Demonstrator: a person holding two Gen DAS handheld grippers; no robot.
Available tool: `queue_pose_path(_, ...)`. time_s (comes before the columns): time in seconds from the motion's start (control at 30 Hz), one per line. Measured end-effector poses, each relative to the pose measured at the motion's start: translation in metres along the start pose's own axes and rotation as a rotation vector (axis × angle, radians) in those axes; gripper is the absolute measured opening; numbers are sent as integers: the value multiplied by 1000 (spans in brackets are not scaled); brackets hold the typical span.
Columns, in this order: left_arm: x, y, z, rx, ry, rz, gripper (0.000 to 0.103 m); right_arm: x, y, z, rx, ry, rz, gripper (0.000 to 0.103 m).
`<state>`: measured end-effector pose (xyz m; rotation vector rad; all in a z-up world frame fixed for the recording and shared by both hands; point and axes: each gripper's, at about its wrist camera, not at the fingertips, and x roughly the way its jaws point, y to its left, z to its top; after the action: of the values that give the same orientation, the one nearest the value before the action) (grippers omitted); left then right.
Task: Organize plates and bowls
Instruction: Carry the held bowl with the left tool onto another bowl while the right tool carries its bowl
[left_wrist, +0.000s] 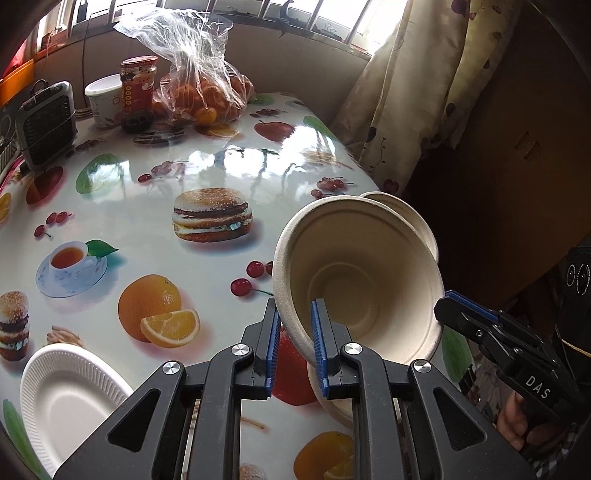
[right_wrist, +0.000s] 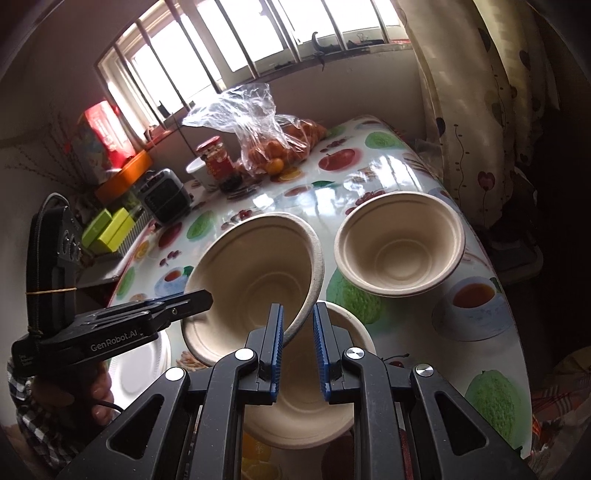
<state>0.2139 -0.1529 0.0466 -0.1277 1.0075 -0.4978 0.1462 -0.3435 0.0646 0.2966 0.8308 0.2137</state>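
Note:
Both grippers grip one tan paper bowl (left_wrist: 362, 280), tilted and lifted above the table; it also shows in the right wrist view (right_wrist: 255, 273). My left gripper (left_wrist: 295, 343) is shut on its left rim. My right gripper (right_wrist: 298, 343) is shut on the opposite rim, and it shows in the left wrist view (left_wrist: 448, 306). A second tan bowl (right_wrist: 400, 243) stands upright near the table's right edge. A third tan bowl (right_wrist: 306, 406) sits on the table under the held one. A white ridged paper plate (left_wrist: 70, 395) lies at the front left.
The table (left_wrist: 207, 170) has a glossy fruit-print cloth. At its far end stand a bag of oranges (left_wrist: 203, 92), a red-lidded jar (left_wrist: 138, 88), a white tub (left_wrist: 103, 98) and a small grey heater (left_wrist: 48, 122). A curtain (left_wrist: 413, 96) hangs beyond the right edge.

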Motion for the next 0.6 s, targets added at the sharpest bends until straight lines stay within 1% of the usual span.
queue_pose_path(0.3, 5, -13, -6, 34, 20, -13, 17, -15, -9, -11, 30, -20, -13, 16)
queue_pose_path(0.6, 14, -26, -16, 61, 60, -26, 17, -25, -20, -26, 66, -26, -33, 16)
